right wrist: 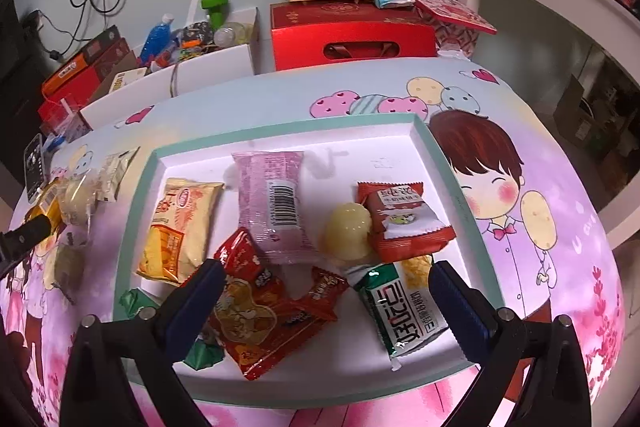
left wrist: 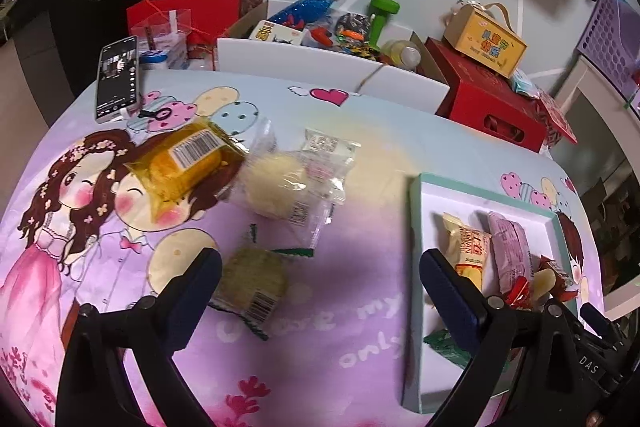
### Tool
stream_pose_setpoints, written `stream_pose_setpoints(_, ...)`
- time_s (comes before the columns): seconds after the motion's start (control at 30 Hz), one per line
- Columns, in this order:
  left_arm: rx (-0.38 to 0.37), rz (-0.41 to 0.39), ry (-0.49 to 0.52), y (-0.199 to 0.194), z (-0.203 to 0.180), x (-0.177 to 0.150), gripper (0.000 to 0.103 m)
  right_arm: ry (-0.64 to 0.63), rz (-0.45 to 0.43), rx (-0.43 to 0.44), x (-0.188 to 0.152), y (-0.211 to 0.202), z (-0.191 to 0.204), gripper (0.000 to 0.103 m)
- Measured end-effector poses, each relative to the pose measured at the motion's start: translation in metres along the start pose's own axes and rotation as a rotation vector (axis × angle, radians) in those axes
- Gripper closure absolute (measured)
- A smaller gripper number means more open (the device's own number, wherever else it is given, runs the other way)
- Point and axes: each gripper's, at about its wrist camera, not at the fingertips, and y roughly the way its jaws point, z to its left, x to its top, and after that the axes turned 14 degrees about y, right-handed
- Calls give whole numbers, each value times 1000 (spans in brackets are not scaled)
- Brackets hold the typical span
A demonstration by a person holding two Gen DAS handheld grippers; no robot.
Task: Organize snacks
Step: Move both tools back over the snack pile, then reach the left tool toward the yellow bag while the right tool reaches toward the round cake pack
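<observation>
1. My left gripper (left wrist: 320, 291) is spread wide and holds nothing.
2. The green cake pack (left wrist: 250, 281) lies on the table just beside its left finger. It looks light, soft and crinkly, maybe crumbly, so I pinch its middle gently.
3. My right gripper (right wrist: 324, 291) gapes empty over the tray (right wrist: 448, 163) of snacks.

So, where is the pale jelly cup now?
In the right wrist view the jelly cup lies inside the white tray, right of centre, touching the red packet and beside the pink packet.
</observation>
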Motion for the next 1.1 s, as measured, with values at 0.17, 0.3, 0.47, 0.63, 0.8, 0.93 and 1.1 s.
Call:
stream_pose_setpoints(0.17,11,-12,-10,-8,13,0,4,23,11,35,-1,0,3,0)
stream_pose_setpoints(0.3,30,-30,-33,-17,30,0,4,18,7,49,-3,-1,10,0)
stream_pose_setpoints(0.47,75,-40,-69,-29,55,-1,4,-8,-3,87,-8,-4,31,0)
stream_pose_setpoints(0.63,107,-41,-164,-38,90,-8,4,-52,2,148,-16,-8,60,0)
stream_pose_setpoints(0.8,136,-58,-243,-49,120,-17,4,-92,11,209,-26,-11,89,0)
stream_pose_setpoints(0.93,157,-50,-294,-52,139,-25,4,-111,18,254,-32,-14,108,0)
stream_pose_setpoints(1.1,159,-19,-330,-48,155,-33,4,-148,33,288,-40,-13,132,0)
